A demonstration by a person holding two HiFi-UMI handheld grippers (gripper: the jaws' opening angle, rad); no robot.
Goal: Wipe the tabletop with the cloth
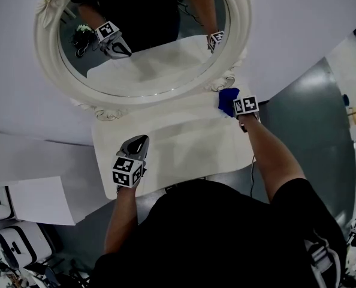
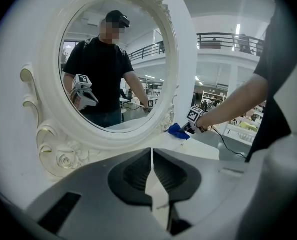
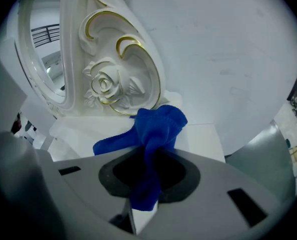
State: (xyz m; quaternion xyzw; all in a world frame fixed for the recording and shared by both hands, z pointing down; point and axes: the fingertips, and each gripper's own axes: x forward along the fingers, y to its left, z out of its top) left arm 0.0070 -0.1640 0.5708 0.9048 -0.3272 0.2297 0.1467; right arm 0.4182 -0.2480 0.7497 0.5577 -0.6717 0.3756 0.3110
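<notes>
A blue cloth (image 3: pixel 156 134) hangs bunched between the jaws of my right gripper (image 3: pixel 147 184), which is shut on it. In the head view that cloth (image 1: pixel 228 100) touches the far right corner of the white tabletop (image 1: pixel 178 143), just under the mirror frame, with the right gripper (image 1: pixel 238 109) behind it. My left gripper (image 1: pixel 136 146) rests over the tabletop's near left part, shut with nothing in it; its jaws (image 2: pixel 152 176) meet at a thin slit. From the left gripper view the cloth (image 2: pixel 178 131) shows far off at the right.
An ornate white oval mirror (image 1: pixel 145 38) stands along the table's back edge against a white wall. Its carved gold-trimmed base (image 3: pixel 113 84) is right beside the cloth. A cable (image 1: pixel 252 173) hangs off the right edge. White boxes (image 1: pixel 19 239) lie on the floor at left.
</notes>
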